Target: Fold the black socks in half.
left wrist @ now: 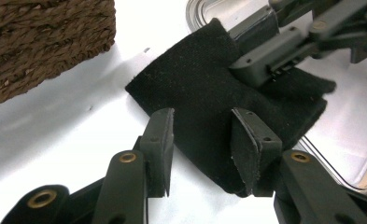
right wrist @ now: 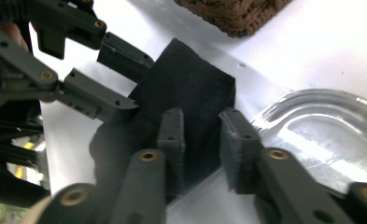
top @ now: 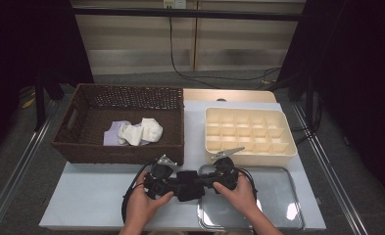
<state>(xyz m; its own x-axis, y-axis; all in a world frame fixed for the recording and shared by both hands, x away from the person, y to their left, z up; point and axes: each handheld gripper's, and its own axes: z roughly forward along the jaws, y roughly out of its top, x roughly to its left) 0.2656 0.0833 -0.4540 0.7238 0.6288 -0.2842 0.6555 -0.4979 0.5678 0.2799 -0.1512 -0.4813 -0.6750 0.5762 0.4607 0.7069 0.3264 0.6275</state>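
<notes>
- Black cloth (top: 189,186) on white tabletop (top: 92,196), edge over clear tray (top: 278,205).
- Left hand-held gripper (left wrist: 202,140): jaws apart, straddling cloth.
- Right hand-held gripper (right wrist: 202,140): jaws apart over cloth, not pressing.
- Wicker basket (top: 77,147): white and lavender cloths (top: 133,132) inside.
- Cream compartment box (top: 288,152): cells bare.

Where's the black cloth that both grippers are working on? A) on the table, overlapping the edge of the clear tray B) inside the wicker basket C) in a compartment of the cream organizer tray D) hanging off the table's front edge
A: the black cloth lies on the white table, its far side lapping over the clear tray, with the wicker basket and the cream organizer tray apart from it.
</notes>
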